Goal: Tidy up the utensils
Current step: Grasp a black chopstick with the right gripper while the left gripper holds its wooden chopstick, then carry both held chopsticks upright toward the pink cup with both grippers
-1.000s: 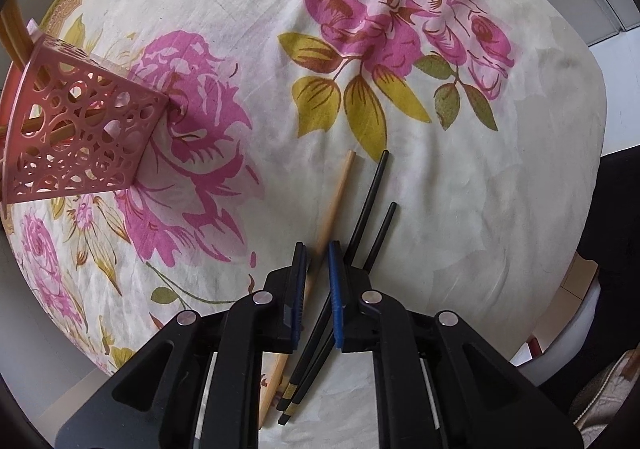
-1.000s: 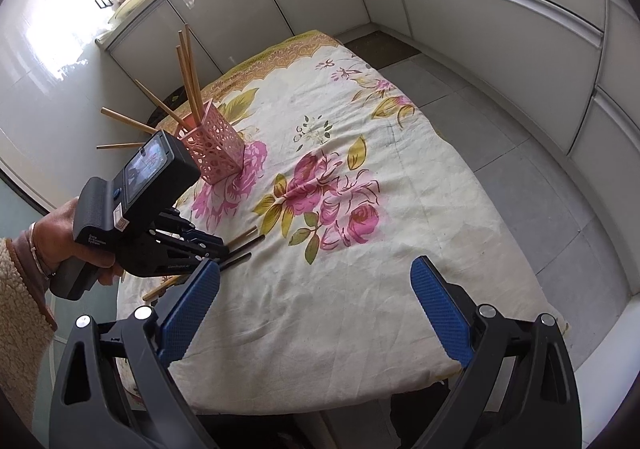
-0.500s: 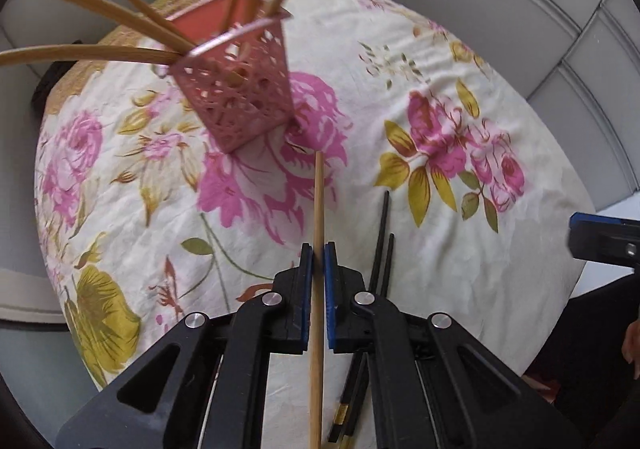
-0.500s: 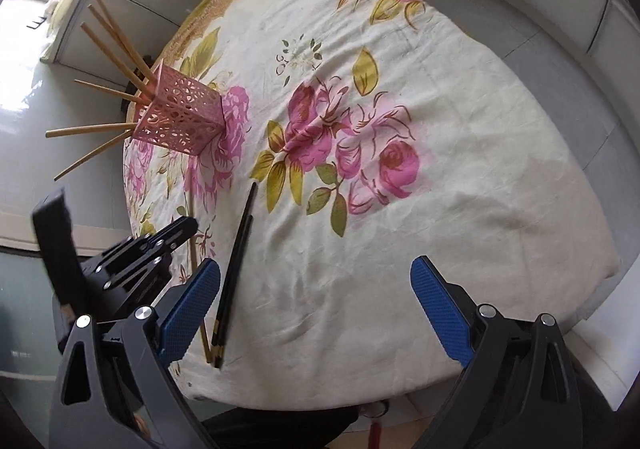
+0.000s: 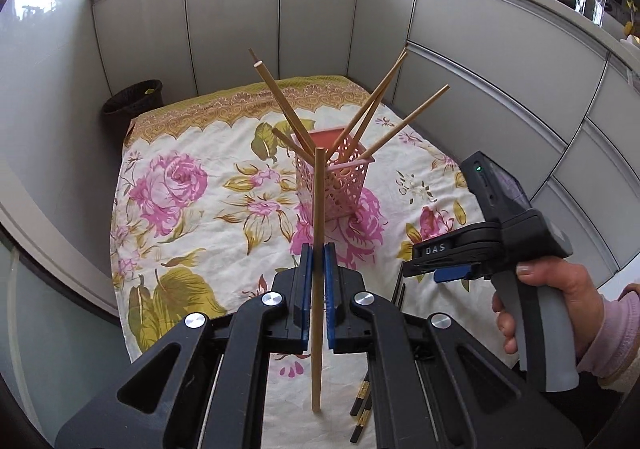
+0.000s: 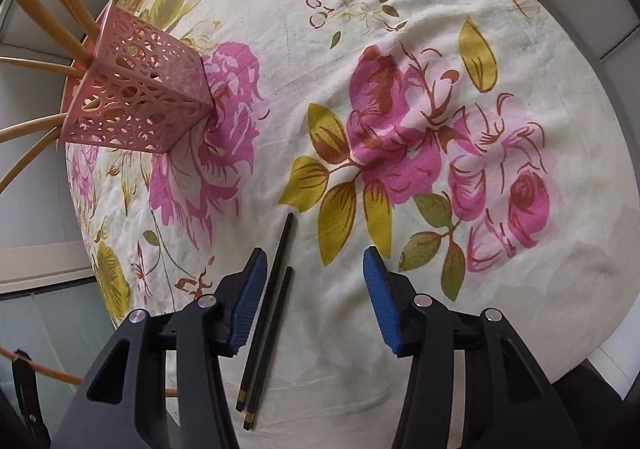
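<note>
The left gripper (image 5: 316, 281) clamps one wooden chopstick (image 5: 317, 249), lifted upright above the worktop (image 5: 192, 249); next it must tip into the pink holder (image 5: 334, 185) beyond, which already holds several wooden sticks. The right gripper (image 6: 314, 289) hangs open over two black chopsticks (image 6: 268, 309).
</note>
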### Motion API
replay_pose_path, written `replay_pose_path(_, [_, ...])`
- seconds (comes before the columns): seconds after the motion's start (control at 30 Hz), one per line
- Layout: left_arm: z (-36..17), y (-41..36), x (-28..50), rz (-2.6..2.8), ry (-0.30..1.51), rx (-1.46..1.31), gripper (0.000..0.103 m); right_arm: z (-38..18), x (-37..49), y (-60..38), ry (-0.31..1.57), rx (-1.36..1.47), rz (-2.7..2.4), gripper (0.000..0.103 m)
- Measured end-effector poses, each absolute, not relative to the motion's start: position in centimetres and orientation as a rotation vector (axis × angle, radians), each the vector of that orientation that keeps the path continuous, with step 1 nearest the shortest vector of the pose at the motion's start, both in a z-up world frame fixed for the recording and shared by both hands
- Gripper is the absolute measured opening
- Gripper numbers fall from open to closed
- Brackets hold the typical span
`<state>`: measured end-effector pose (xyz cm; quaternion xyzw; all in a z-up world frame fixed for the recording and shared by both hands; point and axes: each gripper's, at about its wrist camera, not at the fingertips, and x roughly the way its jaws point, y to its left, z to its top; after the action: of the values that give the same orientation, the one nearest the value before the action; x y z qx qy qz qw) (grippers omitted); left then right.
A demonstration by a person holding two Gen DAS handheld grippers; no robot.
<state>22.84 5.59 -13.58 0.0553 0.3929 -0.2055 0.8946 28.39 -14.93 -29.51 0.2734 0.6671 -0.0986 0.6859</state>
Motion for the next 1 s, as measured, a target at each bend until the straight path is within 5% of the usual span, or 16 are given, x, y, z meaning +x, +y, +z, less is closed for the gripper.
replay_pose_path(0.3, [-12.5, 7.6, 22.4, -0.418, 0.755, 0.064, 0.005, -29.7, 30.6, -11.1, 1.483, 0.484, -0.285, 0.036])
replay_pose_path(0.37, [-12.4, 7.8, 22.3, -0.416, 0.751, 0.055, 0.005, -29.6, 30.8, -10.0, 1.464, 0.449, -0.303, 0.027])
replay_pose_path(0.43, [-12.5, 8.1, 22.3, -0.402, 0.751, 0.048, 0.005, -29.7, 30.8, -9.2, 1.445, 0.446, -0.293, 0.007])
replay_pose_path(0.73, [-12.7, 9.7, 22.3, -0.364, 0.740, -0.029, 0.005, -28.8, 29.9, -6.8, 1.284, 0.545, -0.117, 0.004])
replay_pose_path(1.0, [-10.4, 9.7, 19.4, -0.350, 0.645, -0.063, 0.005, -20.6, 24.4, -7.9, 1.009, 0.359, 0.037, 0.005])
